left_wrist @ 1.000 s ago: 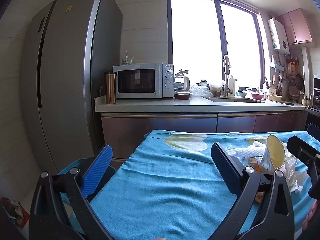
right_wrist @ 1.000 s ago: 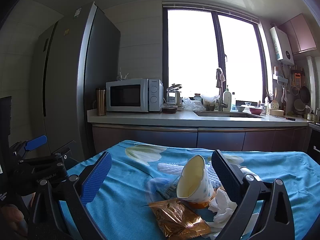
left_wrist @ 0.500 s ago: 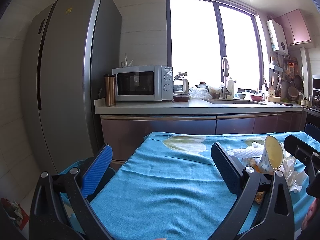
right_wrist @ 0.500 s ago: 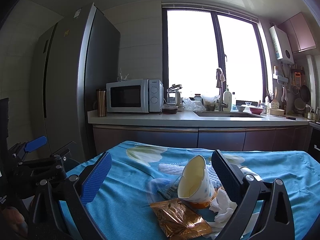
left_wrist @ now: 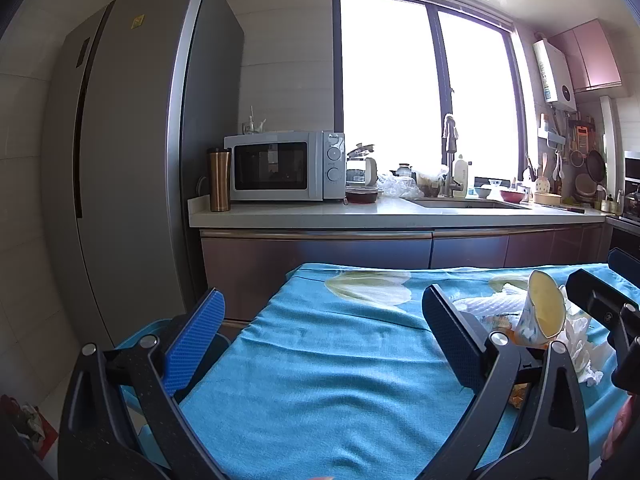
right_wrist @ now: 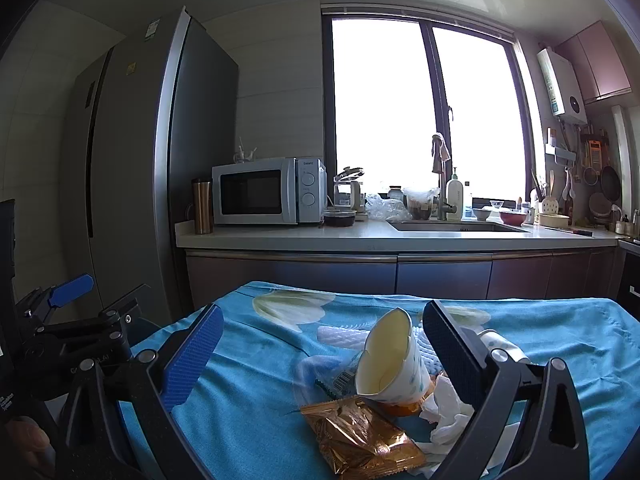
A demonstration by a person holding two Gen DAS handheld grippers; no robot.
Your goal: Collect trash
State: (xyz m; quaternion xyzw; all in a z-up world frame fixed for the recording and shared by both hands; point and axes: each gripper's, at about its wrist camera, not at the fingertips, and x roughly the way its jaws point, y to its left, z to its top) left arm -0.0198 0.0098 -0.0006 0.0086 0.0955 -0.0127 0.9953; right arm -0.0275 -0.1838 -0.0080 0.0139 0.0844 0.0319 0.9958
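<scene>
A pile of trash lies on the blue tablecloth (right_wrist: 260, 360). In it a tipped paper cup (right_wrist: 390, 360) leans with its mouth up and left, a gold foil wrapper (right_wrist: 360, 444) lies in front, crumpled white tissue (right_wrist: 448, 412) sits to the right, and a clear plastic wrapper (right_wrist: 332, 376) lies behind. My right gripper (right_wrist: 320, 348) is open, its fingers spread either side of the pile. My left gripper (left_wrist: 324, 340) is open over bare cloth (left_wrist: 320, 360), with the cup (left_wrist: 542, 312) and tissue (left_wrist: 580, 352) beyond its right finger.
Past the table runs a kitchen counter (left_wrist: 360, 216) with a microwave (left_wrist: 280, 172), a metal tumbler (left_wrist: 219, 180) and a sink (left_wrist: 468, 203). A tall grey fridge (left_wrist: 132, 160) stands at the left. A person's hand (right_wrist: 28, 444) holds the left gripper (right_wrist: 72, 320).
Both views have lowered slightly, so the counter and window sit a little higher in frame. The trash has not moved and both grippers stay open.
</scene>
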